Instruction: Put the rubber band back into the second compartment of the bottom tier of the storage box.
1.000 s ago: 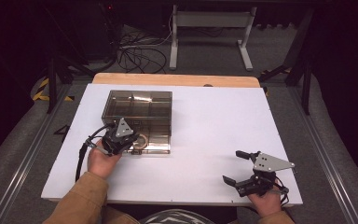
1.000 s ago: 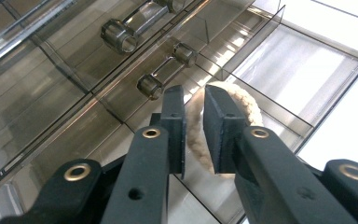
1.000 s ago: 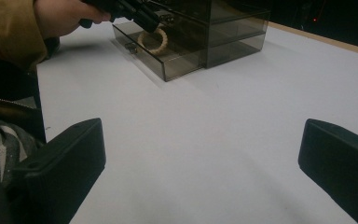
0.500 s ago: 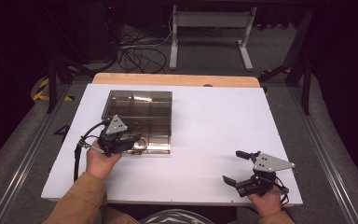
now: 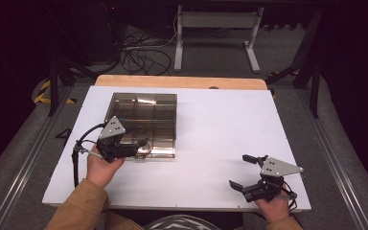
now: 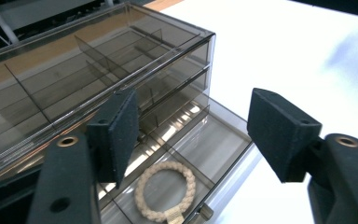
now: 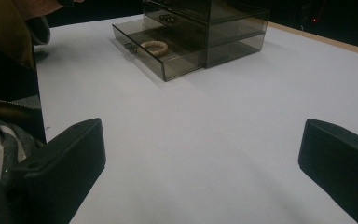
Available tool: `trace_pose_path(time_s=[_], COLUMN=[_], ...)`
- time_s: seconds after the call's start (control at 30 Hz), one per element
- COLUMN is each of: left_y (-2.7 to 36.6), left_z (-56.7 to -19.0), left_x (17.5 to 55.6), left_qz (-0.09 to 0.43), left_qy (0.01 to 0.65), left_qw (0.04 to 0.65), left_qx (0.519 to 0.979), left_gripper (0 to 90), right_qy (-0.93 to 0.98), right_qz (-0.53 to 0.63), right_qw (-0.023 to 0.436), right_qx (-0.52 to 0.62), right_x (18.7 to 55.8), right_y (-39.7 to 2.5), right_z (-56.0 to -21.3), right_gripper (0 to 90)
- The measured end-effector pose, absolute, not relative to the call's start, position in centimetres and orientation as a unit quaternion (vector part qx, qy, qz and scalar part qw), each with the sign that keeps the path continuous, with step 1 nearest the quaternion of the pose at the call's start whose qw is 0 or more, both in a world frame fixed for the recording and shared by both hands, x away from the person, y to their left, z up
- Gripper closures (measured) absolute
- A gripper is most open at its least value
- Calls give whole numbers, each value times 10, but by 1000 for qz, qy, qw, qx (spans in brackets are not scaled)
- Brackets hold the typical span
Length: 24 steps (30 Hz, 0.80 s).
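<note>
Left gripper (image 5: pixel 141 143) over drawer box (image 5: pixel 143 110) — seemingly open.

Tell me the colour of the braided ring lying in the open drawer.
Cream, off-white. The braided ring shows best in the left gripper view, lying in the smoky drawer.

Smoky-brown clear drawer box (image 5: pixel 143 115), cream braided ring (image 6: pixel 165 190), white table (image 5: pixel 230 139), black jaws.

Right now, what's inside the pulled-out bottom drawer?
A cream braided ring lies flat in one compartment of the open drawer, near the front wall with its small knob. The neighbouring compartment looks bare. The drawer's back part sits under the organizer, covered.
</note>
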State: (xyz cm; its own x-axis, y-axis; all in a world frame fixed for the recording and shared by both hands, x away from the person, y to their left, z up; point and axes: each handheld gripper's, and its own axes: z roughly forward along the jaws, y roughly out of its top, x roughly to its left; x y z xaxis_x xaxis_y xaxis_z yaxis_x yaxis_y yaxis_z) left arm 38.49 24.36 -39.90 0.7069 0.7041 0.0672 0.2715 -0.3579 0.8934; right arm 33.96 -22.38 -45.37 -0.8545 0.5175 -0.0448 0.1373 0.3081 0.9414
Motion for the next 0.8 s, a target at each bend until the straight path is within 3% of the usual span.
trace_pose_path(time_s=[0.33,0.8], left_y=[242,244], left_z=[-395,-394], left_x=[380,374], left_qz=[214,213], left_qy=[296,288], left_qw=[494,504], left_qx=[789,786], left_gripper=[144,77], right_qy=[791,791], right_qz=[550,550], right_qw=[171,171], right_qx=[207,207], right_x=[339,339], right_y=[-224,-224], right_z=[-454,-454], right_gripper=[10,10])
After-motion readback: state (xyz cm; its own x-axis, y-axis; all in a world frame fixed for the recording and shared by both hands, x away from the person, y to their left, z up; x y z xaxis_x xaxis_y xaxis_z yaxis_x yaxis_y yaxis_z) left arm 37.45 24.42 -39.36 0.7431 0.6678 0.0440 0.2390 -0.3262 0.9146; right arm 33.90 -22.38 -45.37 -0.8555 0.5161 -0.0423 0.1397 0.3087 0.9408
